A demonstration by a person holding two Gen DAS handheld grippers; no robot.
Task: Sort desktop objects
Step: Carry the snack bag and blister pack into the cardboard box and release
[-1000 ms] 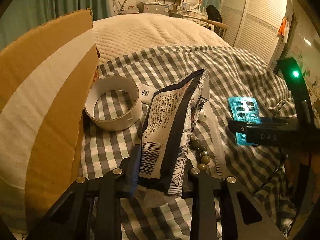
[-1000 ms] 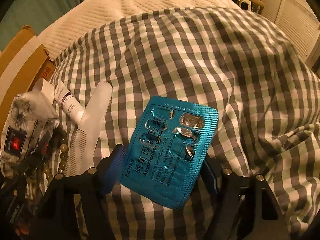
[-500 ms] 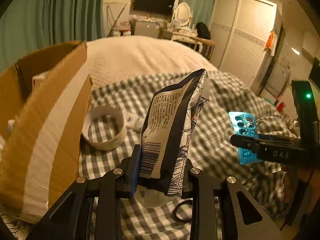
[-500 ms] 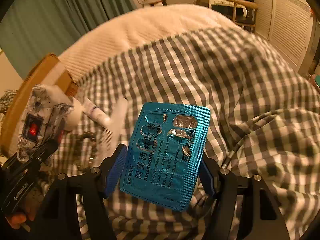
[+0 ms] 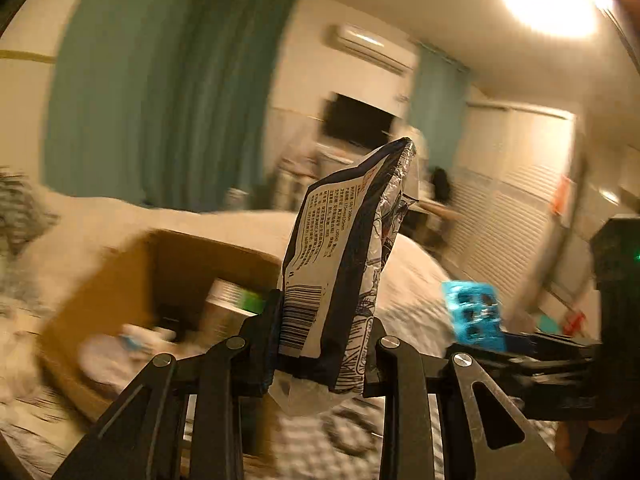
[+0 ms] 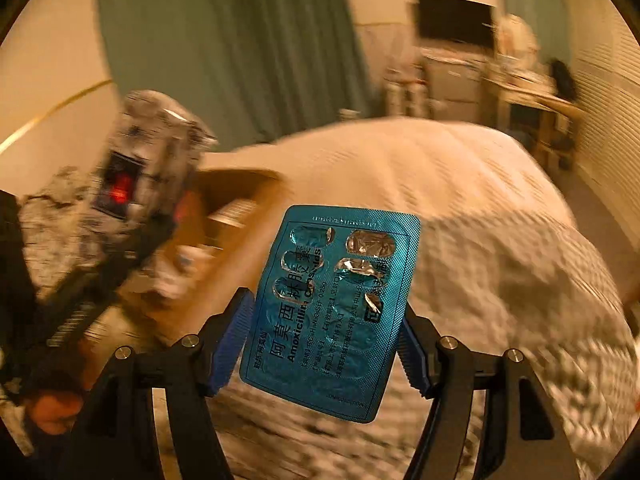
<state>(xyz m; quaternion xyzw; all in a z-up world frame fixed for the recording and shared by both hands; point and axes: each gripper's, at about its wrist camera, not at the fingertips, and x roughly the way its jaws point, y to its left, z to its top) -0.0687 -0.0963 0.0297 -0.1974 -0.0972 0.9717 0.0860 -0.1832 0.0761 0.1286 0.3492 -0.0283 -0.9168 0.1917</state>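
Observation:
My left gripper point(image 5: 320, 344) is shut on a black-and-white snack packet point(image 5: 344, 264) and holds it upright, high above the bed. It also shows blurred in the right wrist view point(image 6: 136, 184). My right gripper point(image 6: 324, 344) is shut on a blue blister pack of pills point(image 6: 332, 312), also held in the air; the pack shows in the left wrist view point(image 5: 474, 316) at the right. An open cardboard box point(image 5: 132, 276) with several items inside lies below and left of the packet.
A checked blanket point(image 5: 320, 452) and a cream bedspread point(image 6: 460, 200) cover the bed below. Teal curtains point(image 5: 168, 100), a wall TV and white wardrobe doors point(image 5: 512, 232) stand at the back. The view is motion-blurred.
Both grippers have risen well above the bed and tilted up, each keeping its object. The box's inside has come into view; the tape roll, comb and beads have dropped out of sight.

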